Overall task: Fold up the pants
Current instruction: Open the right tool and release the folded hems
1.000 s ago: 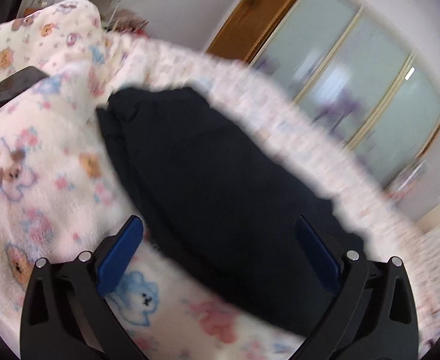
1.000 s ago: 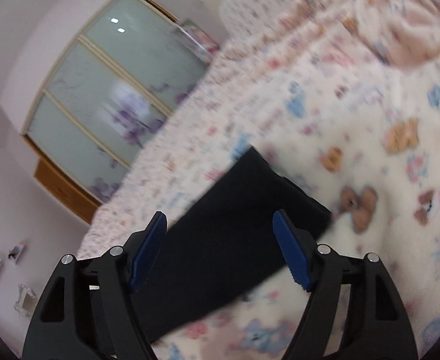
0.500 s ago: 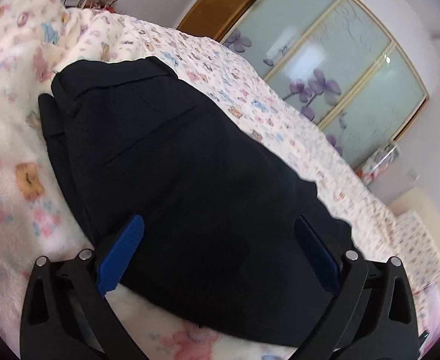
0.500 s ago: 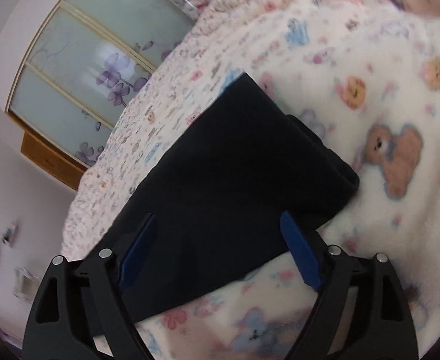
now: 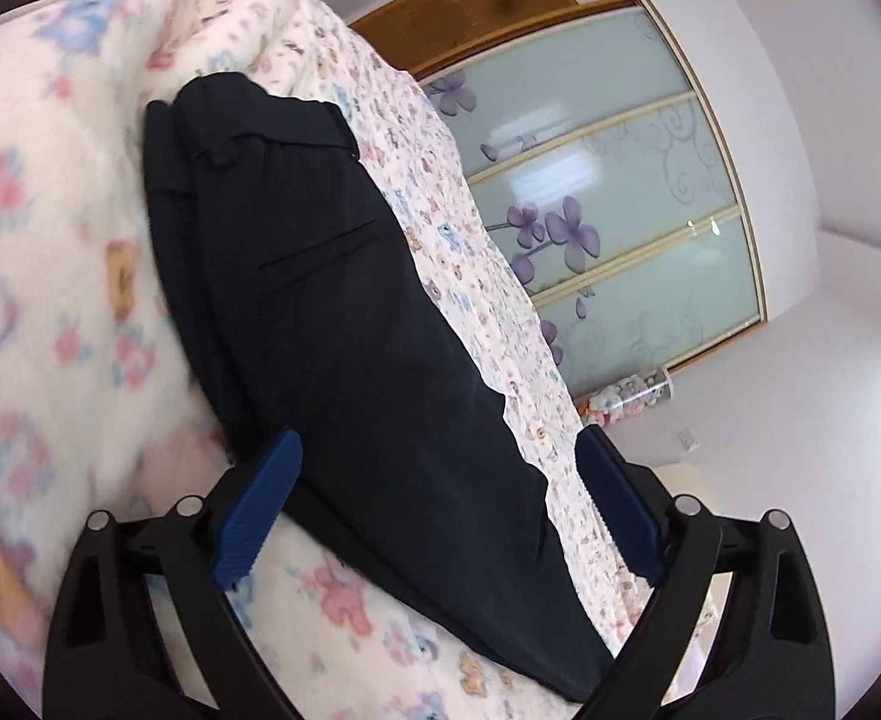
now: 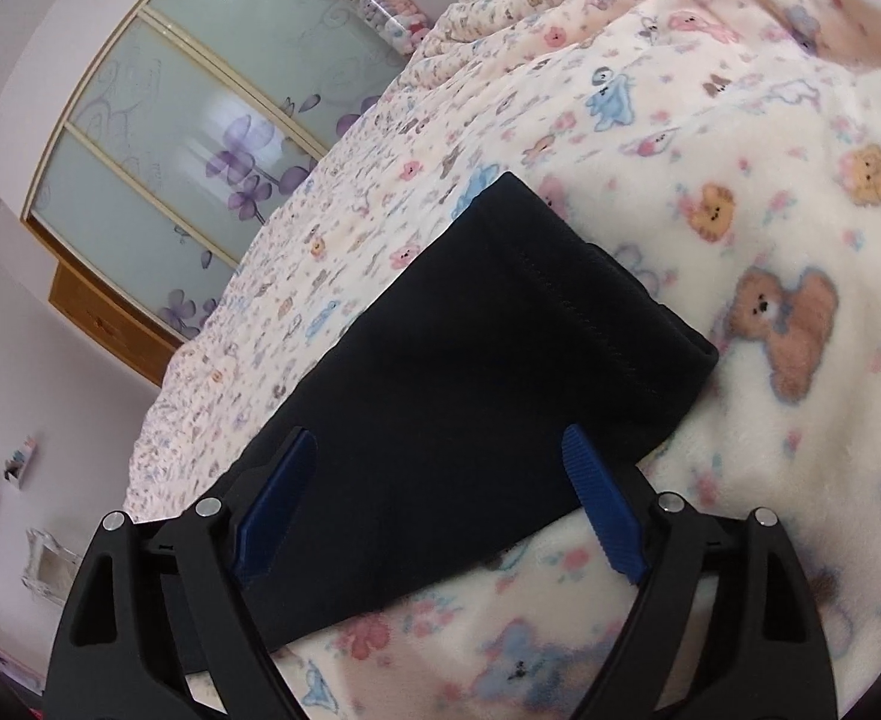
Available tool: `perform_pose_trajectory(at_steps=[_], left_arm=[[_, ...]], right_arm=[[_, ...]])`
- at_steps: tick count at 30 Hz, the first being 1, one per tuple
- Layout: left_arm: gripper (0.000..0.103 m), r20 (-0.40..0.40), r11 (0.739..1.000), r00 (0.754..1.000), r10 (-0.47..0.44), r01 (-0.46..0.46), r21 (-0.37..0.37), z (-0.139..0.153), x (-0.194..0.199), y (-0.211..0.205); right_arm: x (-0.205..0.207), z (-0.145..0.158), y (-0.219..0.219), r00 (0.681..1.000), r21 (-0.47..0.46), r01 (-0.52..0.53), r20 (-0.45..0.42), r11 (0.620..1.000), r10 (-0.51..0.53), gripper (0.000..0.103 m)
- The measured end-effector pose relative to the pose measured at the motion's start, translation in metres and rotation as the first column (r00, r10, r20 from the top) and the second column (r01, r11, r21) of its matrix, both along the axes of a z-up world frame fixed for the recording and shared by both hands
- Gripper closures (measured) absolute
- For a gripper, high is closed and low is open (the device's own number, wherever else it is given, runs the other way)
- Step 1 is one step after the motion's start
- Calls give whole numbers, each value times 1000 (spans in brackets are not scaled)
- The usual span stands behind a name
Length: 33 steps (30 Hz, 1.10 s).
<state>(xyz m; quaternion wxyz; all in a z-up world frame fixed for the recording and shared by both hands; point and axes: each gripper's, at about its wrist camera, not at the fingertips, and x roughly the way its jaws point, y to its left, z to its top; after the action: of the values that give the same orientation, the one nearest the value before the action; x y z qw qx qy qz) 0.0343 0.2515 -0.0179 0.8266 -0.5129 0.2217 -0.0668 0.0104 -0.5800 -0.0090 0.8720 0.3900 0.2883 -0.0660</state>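
Black pants (image 5: 344,312) lie lengthwise on a cream teddy-bear blanket (image 5: 50,300), waistband and a back pocket slit at the far end. My left gripper (image 5: 437,444) hovers over their near part; its jaws are closing but still wide, the cloth lies under and between them, and the pads do not press on it. In the right wrist view the hem end of the pants (image 6: 530,324) lies doubled on the blanket (image 6: 770,180). My right gripper (image 6: 438,437) hangs just above that leg, jaws wide and gripping nothing.
Behind the bed stand sliding glass doors with purple flowers (image 5: 608,192) (image 6: 170,120) and a wooden cabinet (image 5: 470,6). A clear jar of soft toys (image 5: 626,396) (image 6: 386,6) sits by the bed's far corner. The blanket bunches into folds (image 6: 800,0) beyond the hems.
The left view has rolled and shifted, so the pants now run steeply up the frame. The right gripper sank closer to the hem end and its jaws spread wider.
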Motion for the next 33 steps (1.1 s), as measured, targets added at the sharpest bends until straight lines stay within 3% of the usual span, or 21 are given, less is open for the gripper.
perform_pose_trajectory(at_steps=[4,8,10,14,16,17,18,19,21,22,25,27,29,30,31,32,33], left_arm=[[11,-90,1000,996,-7,4,-26,-1,5,-2],[9,-160,1000,987,-5,7,17,1,12,-11],[2,-212,1000,977,-3,3,-3,-1,27,-9],[7,-266,999,963,46,-48,-4,-1,38,-8],[53,-286,995,953,96,-86,47,1,36,-8],[64,-290,993,951,111,-96,66,0,34,-9],[84,-290,991,949,125,-109,73,-3,30,-6],[92,-293,991,947,133,-119,66,-7,26,-3],[96,-265,992,955,130,-125,33,-14,18,3],[97,-250,990,958,139,-130,51,-13,13,2],[99,-196,975,962,190,-162,149,-4,-4,-10],[98,-208,969,959,190,-150,195,-7,-1,-13],[92,-215,971,959,185,-145,190,-11,2,-12],[82,-198,973,963,182,-148,175,-10,0,-11],[63,-177,974,968,180,-150,169,-8,-4,-11],[54,-147,972,972,185,-159,173,-4,-5,-12],[40,-108,956,968,228,-202,211,4,-14,-14]], right_arm=[[3,-1,0,1000,3,0,1,1000,0,16],[3,-1,0,1000,14,1,6,1000,-1,16],[2,-1,0,1000,24,2,11,1000,-2,16],[-1,0,-1,1000,34,1,21,999,-2,16],[-2,1,-1,1000,41,2,27,999,-3,16],[-3,1,-1,1000,43,3,30,999,-4,16],[-3,1,-1,999,45,4,33,999,-5,16],[-3,1,-1,999,48,5,36,999,-6,16],[-5,2,-2,999,53,8,43,999,-11,16],[-6,2,-3,999,54,12,47,998,-15,16],[-15,8,-8,996,54,56,60,997,-59,16],[-26,12,-16,991,66,111,65,992,-116,16],[-37,15,-23,984,81,164,49,983,-168,16],[-40,15,-26,982,83,181,38,980,-185,16],[-42,14,-27,981,87,191,27,978,-194,17],[-43,13,-29,981,99,192,13,976,-195,17],[-44,12,-30,981,108,195,-5,975,-196,21]])
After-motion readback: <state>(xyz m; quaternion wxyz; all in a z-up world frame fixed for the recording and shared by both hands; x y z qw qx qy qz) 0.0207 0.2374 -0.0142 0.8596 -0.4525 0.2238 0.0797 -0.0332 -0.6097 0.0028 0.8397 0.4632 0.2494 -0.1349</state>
